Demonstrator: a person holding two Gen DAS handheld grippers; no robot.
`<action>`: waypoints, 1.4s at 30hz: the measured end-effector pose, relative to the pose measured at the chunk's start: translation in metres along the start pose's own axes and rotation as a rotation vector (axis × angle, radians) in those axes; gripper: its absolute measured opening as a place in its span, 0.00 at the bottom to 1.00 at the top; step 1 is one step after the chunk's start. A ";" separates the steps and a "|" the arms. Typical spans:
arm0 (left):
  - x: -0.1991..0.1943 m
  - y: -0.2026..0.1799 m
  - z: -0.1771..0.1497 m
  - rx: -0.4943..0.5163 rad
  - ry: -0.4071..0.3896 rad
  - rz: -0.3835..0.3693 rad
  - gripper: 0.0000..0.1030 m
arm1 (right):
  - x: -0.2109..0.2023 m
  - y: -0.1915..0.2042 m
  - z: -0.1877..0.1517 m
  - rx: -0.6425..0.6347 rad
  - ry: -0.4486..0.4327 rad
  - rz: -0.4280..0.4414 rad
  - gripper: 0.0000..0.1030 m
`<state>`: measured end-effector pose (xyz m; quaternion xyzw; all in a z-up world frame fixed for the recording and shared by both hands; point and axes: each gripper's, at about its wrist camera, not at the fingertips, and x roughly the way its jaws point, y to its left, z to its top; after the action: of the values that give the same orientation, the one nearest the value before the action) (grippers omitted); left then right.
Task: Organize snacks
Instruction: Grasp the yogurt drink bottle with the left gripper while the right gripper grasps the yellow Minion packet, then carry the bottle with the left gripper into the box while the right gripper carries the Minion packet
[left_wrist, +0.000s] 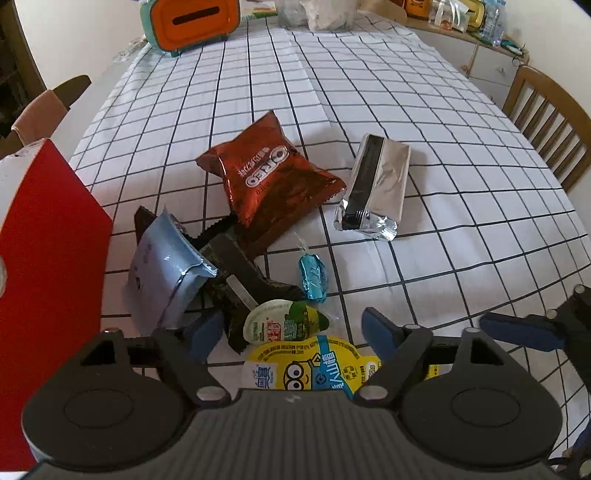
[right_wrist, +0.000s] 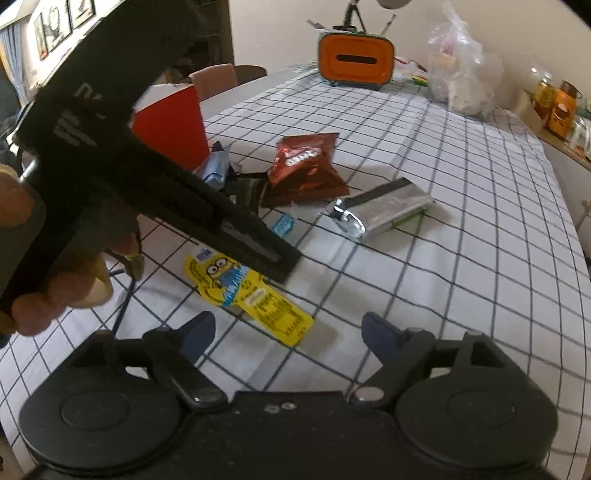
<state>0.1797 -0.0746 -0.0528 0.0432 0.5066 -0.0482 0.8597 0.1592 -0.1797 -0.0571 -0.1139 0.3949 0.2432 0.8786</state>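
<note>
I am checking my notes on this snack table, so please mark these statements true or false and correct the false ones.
1. The left gripper is open above the yellow Minion packet. True.
2. The Oreo bag is blue. False: it is reddish brown.
3. The silver packet lies right of the Oreo bag. True.
4. The red box stands at the table's right edge. False: it stands at the left.
5. The right gripper grips the silver packet. False: it is open and holds nothing.

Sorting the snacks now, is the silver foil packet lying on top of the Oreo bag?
No, the silver foil packet lies apart, beside the Oreo bag.
</note>
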 end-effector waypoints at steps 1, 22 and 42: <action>0.001 0.000 0.001 -0.001 0.001 0.003 0.79 | 0.003 0.001 0.002 -0.012 0.000 0.004 0.80; 0.011 0.009 0.007 0.005 0.013 -0.036 0.50 | 0.035 0.029 0.011 -0.155 0.036 0.075 0.29; -0.006 0.029 -0.003 -0.059 -0.010 -0.107 0.45 | -0.009 0.035 -0.025 -0.071 -0.011 0.025 0.23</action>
<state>0.1777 -0.0450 -0.0481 -0.0094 0.5052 -0.0794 0.8593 0.1197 -0.1626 -0.0676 -0.1385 0.3827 0.2687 0.8730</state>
